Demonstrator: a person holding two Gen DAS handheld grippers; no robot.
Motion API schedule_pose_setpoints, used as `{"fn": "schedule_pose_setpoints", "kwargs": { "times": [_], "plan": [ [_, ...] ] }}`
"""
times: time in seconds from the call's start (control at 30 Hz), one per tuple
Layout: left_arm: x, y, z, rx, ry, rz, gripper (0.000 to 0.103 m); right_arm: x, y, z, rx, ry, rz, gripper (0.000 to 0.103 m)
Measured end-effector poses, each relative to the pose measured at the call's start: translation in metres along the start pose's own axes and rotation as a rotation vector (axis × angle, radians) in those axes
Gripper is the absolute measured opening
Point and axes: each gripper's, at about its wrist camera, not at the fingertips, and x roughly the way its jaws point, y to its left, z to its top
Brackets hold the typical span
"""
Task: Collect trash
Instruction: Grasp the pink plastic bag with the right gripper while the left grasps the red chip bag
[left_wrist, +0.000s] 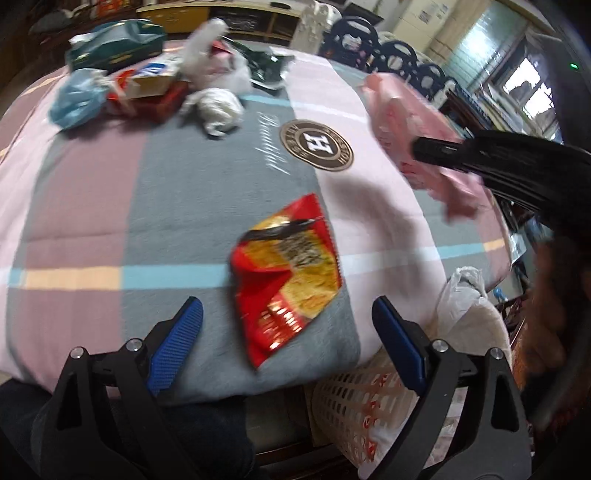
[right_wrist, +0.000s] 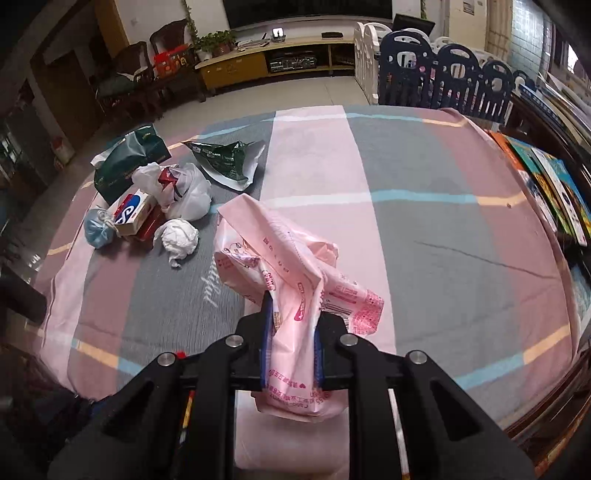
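A crumpled red and yellow snack wrapper (left_wrist: 286, 273) lies flat on the striped cloth (left_wrist: 92, 206) near the front edge. My left gripper (left_wrist: 287, 306) hangs open just above its near end, one blue pad on each side, touching nothing. My right gripper (right_wrist: 293, 314) is shut on a pink printed plastic bag (right_wrist: 288, 258), which stands up crumpled out of the jaws. The left wrist view shows that same right gripper (left_wrist: 443, 147) at the right with the pink bag (left_wrist: 395, 118) above the cloth.
At the far left of the table lies a heap: a white paper ball (right_wrist: 179, 236), a blue wad (right_wrist: 96, 227), a small carton (right_wrist: 133, 214), a white plastic bag (right_wrist: 188, 188), green packets (right_wrist: 225, 158). A white perforated basket (left_wrist: 354, 402) stands below the table's front right edge. Books (right_wrist: 546, 184) line the right side.
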Motion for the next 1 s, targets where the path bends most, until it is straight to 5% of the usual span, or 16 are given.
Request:
{"fn": "schedule_pose_setpoints", "kwargs": {
  "times": [0.07, 0.1, 0.23, 0.43, 0.53, 0.67, 1.0],
  "plan": [
    [0.009, -0.010, 0.004, 0.042, -0.018, 0.037, 0.078, -0.021, -0.009, -0.013, 0.008, -0.016, -0.005, 0.019],
    [0.011, -0.012, 0.005, 0.054, -0.020, 0.020, 0.061, -0.029, -0.013, -0.018, 0.016, -0.024, -0.003, 0.019],
    [0.008, -0.009, 0.004, 0.040, -0.048, -0.057, 0.039, -0.052, -0.025, -0.043, 0.050, -0.042, -0.008, 0.020],
    [-0.032, 0.017, 0.003, -0.078, -0.246, -0.099, 0.036, -0.048, -0.026, -0.069, 0.095, 0.014, -0.023, 0.020],
    [-0.069, 0.012, -0.003, -0.035, -0.334, -0.022, 0.036, -0.054, -0.025, -0.076, 0.106, 0.018, -0.018, 0.020],
    [-0.103, 0.002, -0.010, 0.017, -0.368, 0.060, 0.036, -0.066, -0.019, -0.078, 0.094, 0.007, -0.048, 0.020],
    [-0.140, -0.010, -0.022, 0.048, -0.411, 0.016, 0.036, -0.105, -0.008, -0.072, 0.082, -0.038, -0.094, 0.020]
  ]
}}
